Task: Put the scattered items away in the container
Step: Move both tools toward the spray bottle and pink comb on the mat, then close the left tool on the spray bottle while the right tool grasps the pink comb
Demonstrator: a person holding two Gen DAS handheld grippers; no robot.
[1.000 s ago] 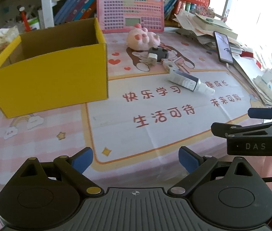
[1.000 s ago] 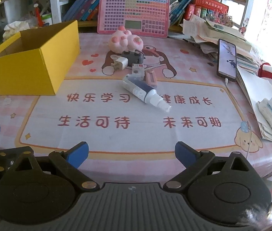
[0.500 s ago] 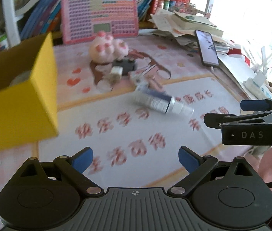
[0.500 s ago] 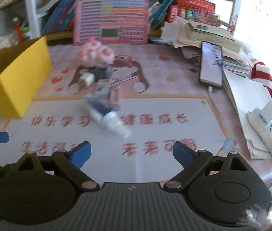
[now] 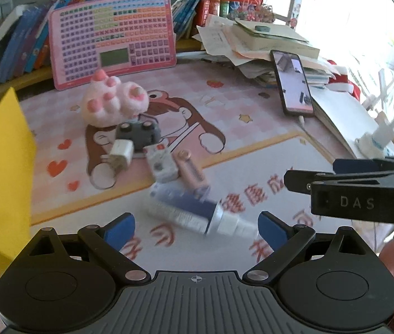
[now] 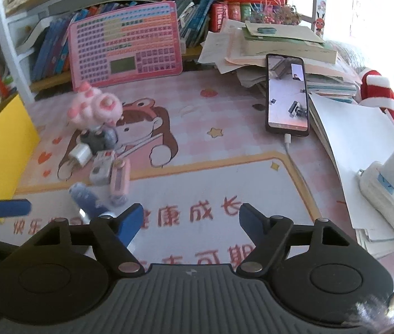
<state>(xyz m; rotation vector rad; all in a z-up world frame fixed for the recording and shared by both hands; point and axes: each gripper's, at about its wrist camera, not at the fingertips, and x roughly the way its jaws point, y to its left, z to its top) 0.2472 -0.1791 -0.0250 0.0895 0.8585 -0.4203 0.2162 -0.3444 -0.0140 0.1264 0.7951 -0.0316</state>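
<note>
Desk scene seen from both wrist cameras. Left gripper (image 5: pixel 196 226) hangs above the printed desk mat (image 5: pixel 252 117) with its jaws spread wide and nothing between the blue pads; the spray bottle (image 5: pixel 194 211), lying on its side and blurred, shows just beyond the fingertips, whether it is touched cannot be told. Right gripper (image 6: pixel 190 220) has its jaws partly apart, having just been closing, with only bare mat between the pads; in the left wrist view it enters from the right edge as a dark bar marked DAS. Scattered items lie clustered near the mat's middle: pink paw plush (image 5: pixel 114 103) at the back, grey toy car (image 5: pixel 138 133) touching its front, white charger plug (image 5: pixel 121 151) just beside the car, small white box (image 5: pixel 162 164) next to the plug, pink tube (image 5: pixel 192 171) alongside the box, and the spray bottle nearest the grippers. Yellow box (image 5: pixel 2 172), the container, stands at the far left, well apart from the cluster; its inside is not visible. Pink keyboard toy (image 5: pixel 113 39) leans against the bookshelf (image 5: pixel 197 2) behind. Black phone (image 6: pixel 286 94) rests against a paper stack (image 6: pixel 274 44) at right, a cable at its lower end; white power strip (image 6: pixel 391 192) lies at the right edge
</note>
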